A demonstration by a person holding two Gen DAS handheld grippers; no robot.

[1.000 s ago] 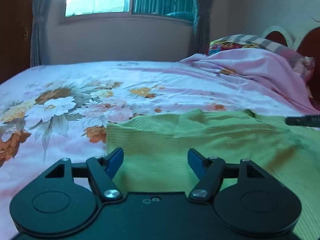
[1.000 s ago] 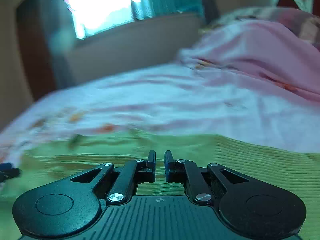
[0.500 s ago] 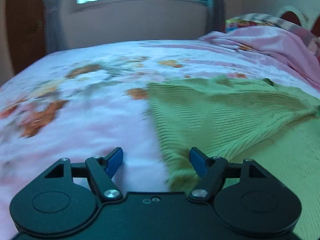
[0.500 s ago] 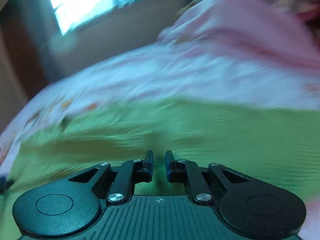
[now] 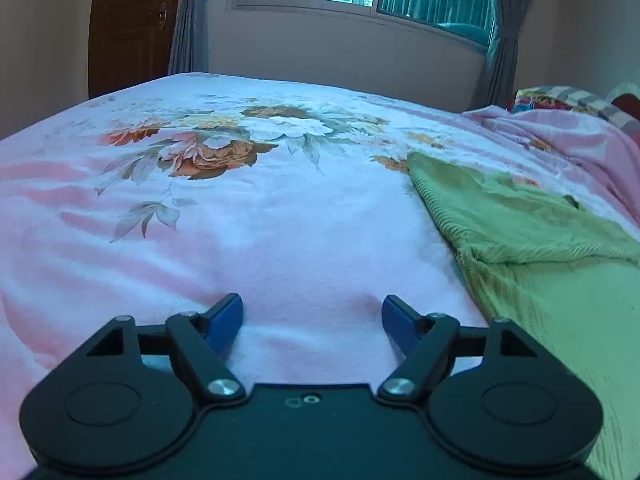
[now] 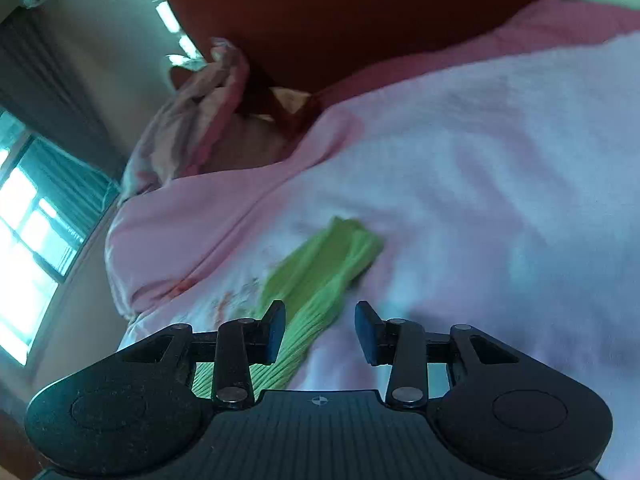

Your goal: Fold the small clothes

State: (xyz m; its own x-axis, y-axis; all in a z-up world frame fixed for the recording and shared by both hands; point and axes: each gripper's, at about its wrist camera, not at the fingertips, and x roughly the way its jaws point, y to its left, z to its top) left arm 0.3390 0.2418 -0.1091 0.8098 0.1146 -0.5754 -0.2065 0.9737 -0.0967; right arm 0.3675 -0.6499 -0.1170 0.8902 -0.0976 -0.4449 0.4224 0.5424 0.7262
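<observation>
Left gripper (image 5: 312, 314) wide open, empty over floral bedsheet (image 5: 280, 232), clear of green ribbed garment (image 5: 520, 220). Right gripper (image 6: 320, 330) open, empty; green strip beneath, probably sleeve awaiting fold.

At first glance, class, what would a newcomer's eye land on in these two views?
The bright green ribbed garment lies partly folded on the bed's right side, against the pink floral bedsheet. Both the left gripper and right gripper are open, holding nothing.
</observation>
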